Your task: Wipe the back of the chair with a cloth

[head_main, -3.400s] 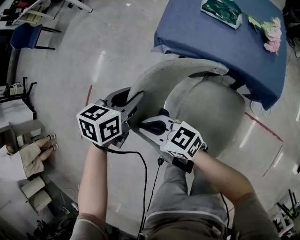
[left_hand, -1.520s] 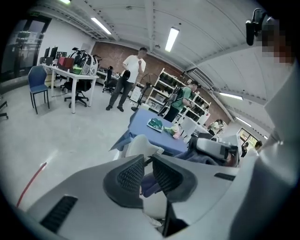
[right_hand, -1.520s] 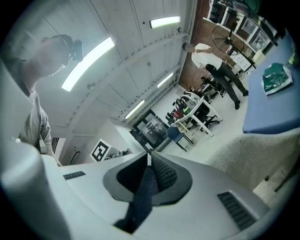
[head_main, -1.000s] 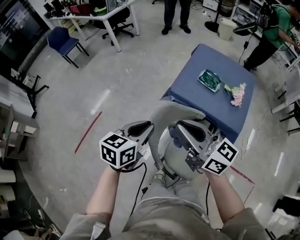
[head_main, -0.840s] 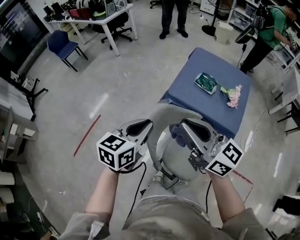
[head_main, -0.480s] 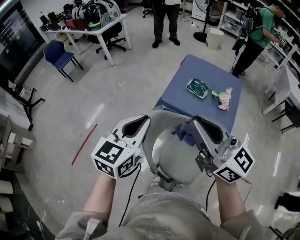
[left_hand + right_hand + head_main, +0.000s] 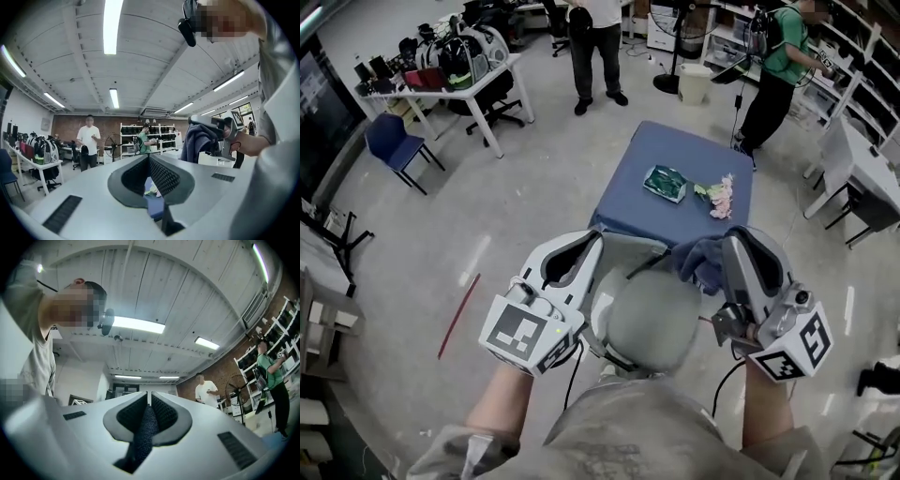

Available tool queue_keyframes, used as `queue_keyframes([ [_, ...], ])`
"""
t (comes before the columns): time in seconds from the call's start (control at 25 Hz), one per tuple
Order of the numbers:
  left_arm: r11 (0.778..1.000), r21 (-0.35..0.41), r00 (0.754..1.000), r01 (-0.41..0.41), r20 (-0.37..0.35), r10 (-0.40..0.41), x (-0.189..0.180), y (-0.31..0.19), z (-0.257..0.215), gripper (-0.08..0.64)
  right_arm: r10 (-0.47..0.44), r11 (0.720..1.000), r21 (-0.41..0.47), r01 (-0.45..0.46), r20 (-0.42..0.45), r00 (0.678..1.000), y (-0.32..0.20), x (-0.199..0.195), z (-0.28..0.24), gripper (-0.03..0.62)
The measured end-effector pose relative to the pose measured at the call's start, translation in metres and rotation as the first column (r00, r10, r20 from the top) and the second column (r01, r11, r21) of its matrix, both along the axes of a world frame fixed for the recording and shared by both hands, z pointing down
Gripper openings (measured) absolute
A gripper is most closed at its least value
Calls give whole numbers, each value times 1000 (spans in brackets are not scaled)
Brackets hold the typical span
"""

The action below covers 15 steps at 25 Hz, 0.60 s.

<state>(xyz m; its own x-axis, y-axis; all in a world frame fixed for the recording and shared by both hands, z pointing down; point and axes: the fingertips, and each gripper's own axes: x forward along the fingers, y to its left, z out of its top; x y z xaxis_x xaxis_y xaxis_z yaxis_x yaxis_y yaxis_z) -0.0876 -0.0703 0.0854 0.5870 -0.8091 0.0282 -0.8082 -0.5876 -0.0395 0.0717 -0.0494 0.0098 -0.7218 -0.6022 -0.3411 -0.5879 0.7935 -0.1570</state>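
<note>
Both grippers are up over the chair [image 7: 652, 319], one on each side of the chair back [image 7: 630, 246]. On the right, the right gripper [image 7: 727, 248] is clamped on the cloth [image 7: 698, 262]. Its own view shows the dark weave pinched between the two pads and trailing down below them. From the head view the cloth bunches at the jaw tips, over the right end of the chair back, though there's no telling if it touches the chair. The left gripper's view shows that same cloth hanging in a dark fold off the right gripper. The left gripper [image 7: 592, 242] is at the left end of the chair back with its jaws together. In its own view the tips meet and nothing sits between them, just floor and a strip of blue showing through the gap lower down. Just past the chair is the blue table [image 7: 637, 211], with a green packet [image 7: 664, 183] on it and pink flowers [image 7: 719, 197] just beside that. Farther out on the floor stand a person in white [image 7: 592, 37] and a person in green [image 7: 773, 66], well apart from the chair.
</note>
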Motion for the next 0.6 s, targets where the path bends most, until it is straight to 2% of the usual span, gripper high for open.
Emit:
queue_keyframes([
  [0.2,998,45,999,-45,5,45,31,4,-13,20,94,995,21,-94,13,995,22,37,-11,49],
  [0.4,990,34,991,-133,15,133,71,10,-7,20,172,985,21,-172,5,985,41,72,-6,49],
  [0.6,981,-9,981,-193,24,193,104,13,8,20,229,973,-29,-230,-41,973,50,89,21,49],
])
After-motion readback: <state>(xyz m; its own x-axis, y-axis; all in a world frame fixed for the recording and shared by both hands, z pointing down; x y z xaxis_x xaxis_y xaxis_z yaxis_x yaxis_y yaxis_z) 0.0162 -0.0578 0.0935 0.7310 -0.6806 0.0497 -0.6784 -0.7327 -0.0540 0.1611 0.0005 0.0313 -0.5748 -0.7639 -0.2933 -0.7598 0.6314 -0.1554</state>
